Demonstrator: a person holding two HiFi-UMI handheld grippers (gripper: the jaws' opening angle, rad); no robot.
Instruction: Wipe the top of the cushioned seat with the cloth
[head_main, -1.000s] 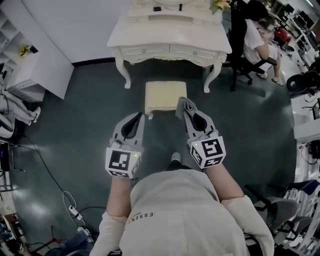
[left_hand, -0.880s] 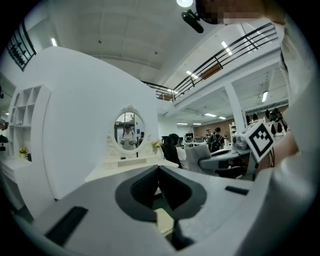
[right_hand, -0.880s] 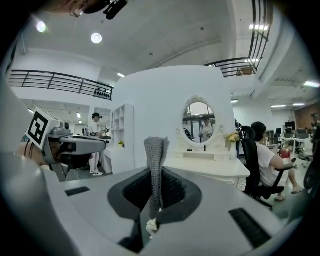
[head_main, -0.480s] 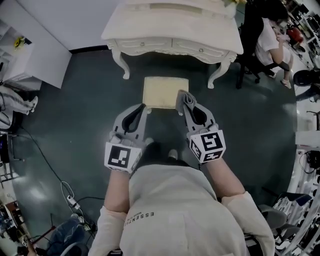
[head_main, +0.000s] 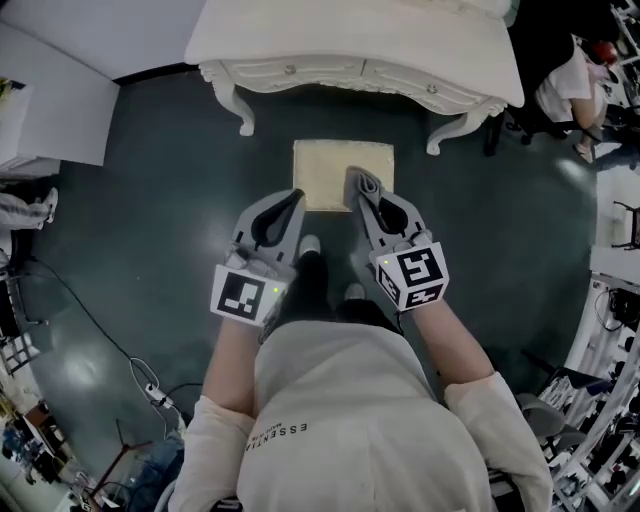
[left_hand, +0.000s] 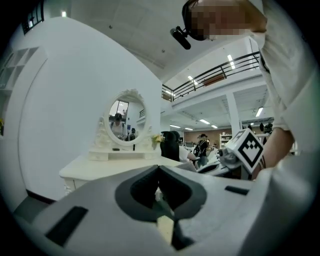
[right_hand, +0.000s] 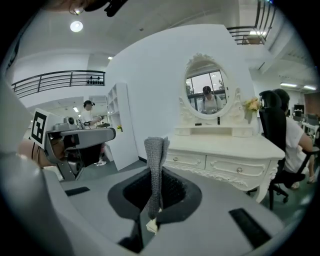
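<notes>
The cushioned seat (head_main: 335, 168) is a small cream square stool on the dark floor, just in front of the dressing table. My right gripper (head_main: 356, 182) is shut on a grey knitted cloth (head_main: 366, 186), and its tips lie over the seat's near right edge. In the right gripper view the cloth (right_hand: 155, 160) stands up as a narrow folded strip pinched between the jaws. My left gripper (head_main: 295, 198) reaches the seat's near left corner, shut with nothing in it. Its jaws meet in the left gripper view (left_hand: 158, 169).
A white dressing table (head_main: 350, 45) with an oval mirror (right_hand: 207, 92) stands right behind the seat. A person sits on a black chair (right_hand: 272, 125) at the right. White cabinet (head_main: 45, 110) at left; cables (head_main: 140, 385) on the floor at lower left.
The person has stepped forward, so the seat and table lie closer. Both grippers have advanced from short of the seat to its near edge. The cloth stays in the right gripper.
</notes>
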